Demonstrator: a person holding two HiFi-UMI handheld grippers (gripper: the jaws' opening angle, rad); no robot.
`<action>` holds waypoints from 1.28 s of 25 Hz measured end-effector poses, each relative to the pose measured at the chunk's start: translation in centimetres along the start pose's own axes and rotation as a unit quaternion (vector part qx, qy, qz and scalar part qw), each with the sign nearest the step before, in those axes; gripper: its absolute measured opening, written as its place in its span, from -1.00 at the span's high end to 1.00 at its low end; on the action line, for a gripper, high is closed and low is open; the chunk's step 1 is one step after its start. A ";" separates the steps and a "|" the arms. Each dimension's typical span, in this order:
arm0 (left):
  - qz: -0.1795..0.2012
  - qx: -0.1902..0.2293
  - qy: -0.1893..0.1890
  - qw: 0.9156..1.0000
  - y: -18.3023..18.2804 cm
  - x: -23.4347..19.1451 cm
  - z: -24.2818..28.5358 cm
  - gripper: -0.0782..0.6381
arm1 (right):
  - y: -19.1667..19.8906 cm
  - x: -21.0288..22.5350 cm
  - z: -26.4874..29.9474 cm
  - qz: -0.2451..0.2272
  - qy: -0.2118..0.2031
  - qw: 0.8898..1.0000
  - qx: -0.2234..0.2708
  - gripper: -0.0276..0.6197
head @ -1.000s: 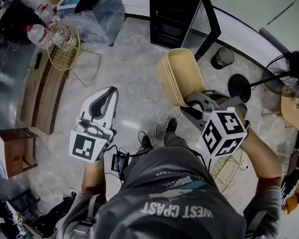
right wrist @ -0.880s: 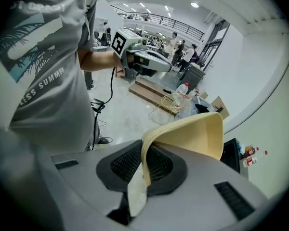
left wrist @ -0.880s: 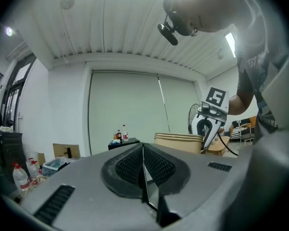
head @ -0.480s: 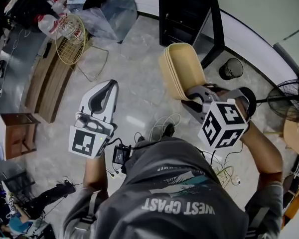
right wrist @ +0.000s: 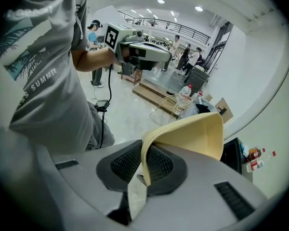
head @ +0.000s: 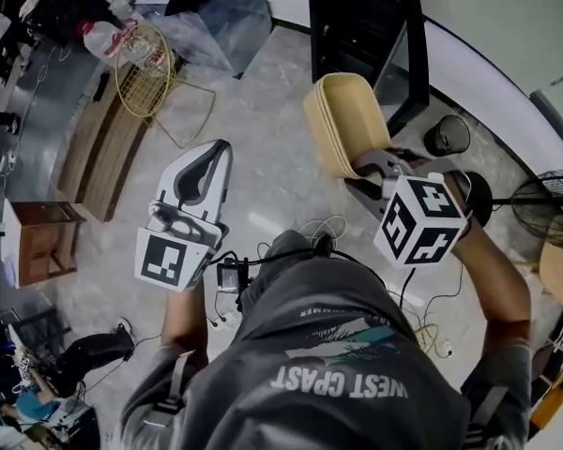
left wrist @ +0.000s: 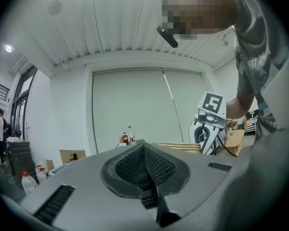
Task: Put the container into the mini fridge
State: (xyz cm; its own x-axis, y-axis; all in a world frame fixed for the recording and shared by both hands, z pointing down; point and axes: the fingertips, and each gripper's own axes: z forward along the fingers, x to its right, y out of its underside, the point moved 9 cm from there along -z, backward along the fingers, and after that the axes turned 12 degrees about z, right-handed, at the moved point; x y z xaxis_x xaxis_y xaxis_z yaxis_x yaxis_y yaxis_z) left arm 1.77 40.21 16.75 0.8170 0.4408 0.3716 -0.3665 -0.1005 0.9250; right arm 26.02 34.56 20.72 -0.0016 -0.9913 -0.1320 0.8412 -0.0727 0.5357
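- "WEST COAST" stands in pale capitals, seen inverted, across the front of the person's grey shirt, at 6 o'clock in the head view.
- "SUMMER" runs slantwise in pale capitals on the same shirt, at 9 o'clock in the right gripper view.
- Other print on the shirt is too blurred to read.

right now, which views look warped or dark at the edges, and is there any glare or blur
Head view: mild wide-angle bend, a pale glare patch on the floor, container sharp. Left gripper view: strong fisheye, black corners, a mosaic patch near the top. Right gripper view: black corners too, ceiling lamps blown out.
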 end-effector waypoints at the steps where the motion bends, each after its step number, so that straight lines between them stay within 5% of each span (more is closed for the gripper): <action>1: 0.002 0.003 -0.001 1.000 0.1 -0.2 0.3 0.72 | 0.2 0.4 0.2 0.001 0.000 1.000 0.002 0.78; 13: -0.005 0.005 0.040 0.999 3.2 -7.0 5.8 0.72 | -1.5 6.3 3.2 0.039 0.020 0.999 -0.012 0.78; 19: -0.009 0.053 0.079 0.995 5.1 -13.4 9.8 0.72 | -4.5 9.9 6.2 0.079 0.052 0.995 -0.033 0.78; 32: -0.014 0.079 0.122 0.989 9.1 -23.2 14.4 0.72 | -9.4 17.0 11.6 0.137 0.082 0.986 -0.053 0.78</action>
State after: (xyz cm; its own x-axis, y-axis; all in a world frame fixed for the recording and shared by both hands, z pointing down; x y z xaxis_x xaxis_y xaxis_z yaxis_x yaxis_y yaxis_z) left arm -14.12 16.23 17.74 0.6866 0.6461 0.3333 -0.2550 -0.2154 0.9427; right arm 11.79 17.13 23.11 0.3131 -0.9404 -0.1325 0.8499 0.2152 0.4809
